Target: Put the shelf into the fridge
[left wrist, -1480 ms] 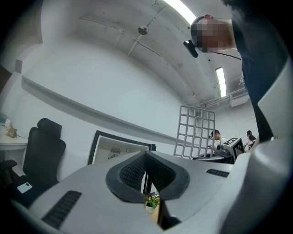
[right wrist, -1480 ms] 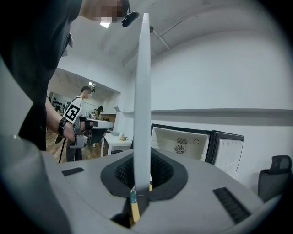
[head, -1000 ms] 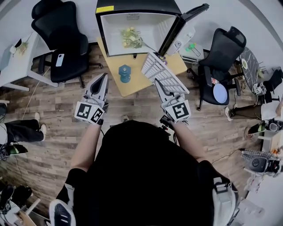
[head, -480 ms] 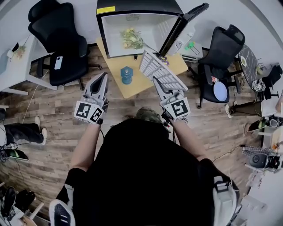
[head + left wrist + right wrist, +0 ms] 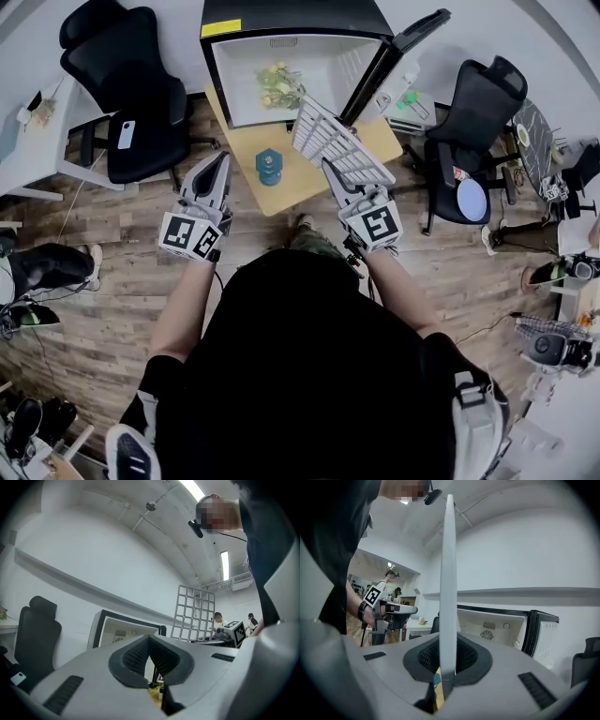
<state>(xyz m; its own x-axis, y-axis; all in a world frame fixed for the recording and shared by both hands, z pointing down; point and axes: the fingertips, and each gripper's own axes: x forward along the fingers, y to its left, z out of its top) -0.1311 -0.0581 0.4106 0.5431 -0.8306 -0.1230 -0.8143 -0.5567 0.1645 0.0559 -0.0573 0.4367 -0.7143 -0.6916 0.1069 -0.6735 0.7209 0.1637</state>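
- The right tool [image 5: 330,169] was clamped on the near edge of the white wire shelf [image 5: 339,150]; in the right gripper view the shelf [image 5: 448,588] stood edge-on between the closed jaws.
- The shelf was held in the air, tilted, over the yellow counter [image 5: 246,183], its far end towards 12 o'clock, close to the fridge [image 5: 291,15] opening but still outside it.
- The fridge door [image 5: 398,42] stood open towards 1 o'clock.
- The left tool [image 5: 223,161] was closed on nothing, held at 10 o'clock from the right one.
- Yellow flowers [image 5: 278,84] lay inside the fridge.
- A blue object [image 5: 269,167] stood on the counter between the two tools.
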